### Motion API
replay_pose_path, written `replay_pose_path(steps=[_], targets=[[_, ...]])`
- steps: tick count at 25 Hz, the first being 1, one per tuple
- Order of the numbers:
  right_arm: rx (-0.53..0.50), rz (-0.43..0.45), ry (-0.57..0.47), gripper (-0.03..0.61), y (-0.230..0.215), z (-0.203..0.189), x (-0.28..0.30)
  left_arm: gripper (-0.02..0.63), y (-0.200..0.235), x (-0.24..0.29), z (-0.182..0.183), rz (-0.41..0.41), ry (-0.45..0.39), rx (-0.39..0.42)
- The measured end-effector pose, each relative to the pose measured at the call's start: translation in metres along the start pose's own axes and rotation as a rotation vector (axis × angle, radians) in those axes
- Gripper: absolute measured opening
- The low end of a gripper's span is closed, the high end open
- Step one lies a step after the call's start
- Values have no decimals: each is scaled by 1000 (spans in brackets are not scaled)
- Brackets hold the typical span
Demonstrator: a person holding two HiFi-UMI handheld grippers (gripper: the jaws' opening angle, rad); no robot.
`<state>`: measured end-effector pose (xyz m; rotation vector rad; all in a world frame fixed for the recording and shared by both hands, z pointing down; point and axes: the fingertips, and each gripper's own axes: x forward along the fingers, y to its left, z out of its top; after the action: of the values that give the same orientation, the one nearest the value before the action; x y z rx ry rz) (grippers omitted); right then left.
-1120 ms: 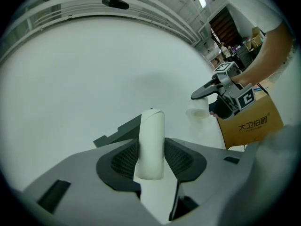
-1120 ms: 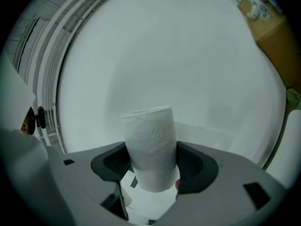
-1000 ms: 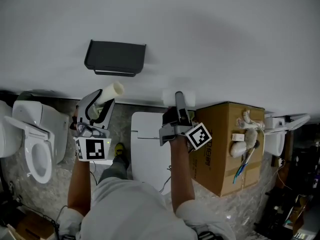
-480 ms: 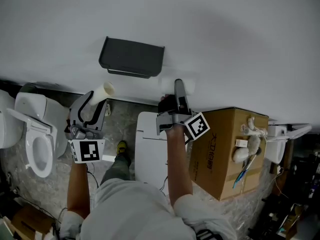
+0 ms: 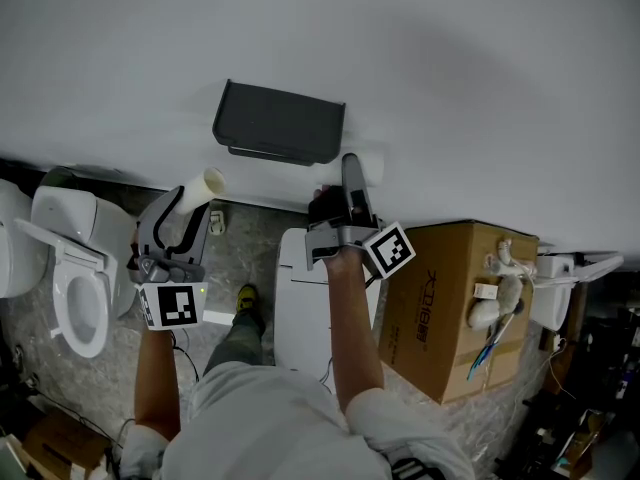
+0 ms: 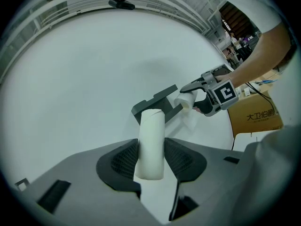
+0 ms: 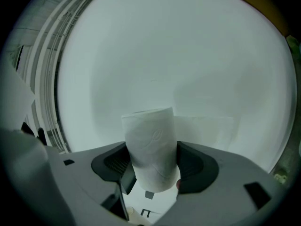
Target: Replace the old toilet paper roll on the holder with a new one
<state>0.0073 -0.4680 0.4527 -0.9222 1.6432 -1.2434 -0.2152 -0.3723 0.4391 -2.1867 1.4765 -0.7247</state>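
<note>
Left gripper [image 5: 188, 208] is clamped on the slim old roll [image 6: 151, 140], its pads pressing both sides. It holds the roll off to the left, below and apart from the holder [image 5: 280, 124], most likely to keep the spent roll out of the way. Right gripper [image 5: 352, 171] is closed round the fatter new roll [image 7: 150, 145], which stands upright between its jaws and pokes out past the tips. That leaves the free end ready to go onto the holder. From the left gripper view the new roll sits just beside the holder's right end, close to the wall [image 5: 450, 78]; I cannot tell whether they touch. Judging by this, the old roll is already off and mounting the new one is the step in hand. The approach from the side calls for lining the roll's core up with the holder's bar.
</note>
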Motion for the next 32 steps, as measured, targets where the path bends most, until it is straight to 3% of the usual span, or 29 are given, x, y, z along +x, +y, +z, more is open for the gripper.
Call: replay_pose_path(steps=[4, 9, 13, 17, 19, 23, 32], targets=[[9, 8, 0, 296, -2, -12, 4, 197, 4, -1, -13, 13, 4, -45], [21, 15, 21, 293, -1, -32, 12, 198, 10, -4, -15, 5, 22, 9], [26, 30, 62, 293, 1, -54, 22, 198, 14, -12, -32, 39, 36, -70], [53, 41, 100, 293, -2, -84, 34, 197, 29, -23, -47, 53, 66, -29], [70, 40, 113, 291, -4, -100, 41, 197, 36, -29, -59, 68, 73, -50], [90, 52, 134, 290, -3, -107, 43, 198, 40, -35, -58, 76, 100, -20], [131, 71, 178, 288, -4, -137, 59, 198, 49, -46, -81, 108, 141, -56]])
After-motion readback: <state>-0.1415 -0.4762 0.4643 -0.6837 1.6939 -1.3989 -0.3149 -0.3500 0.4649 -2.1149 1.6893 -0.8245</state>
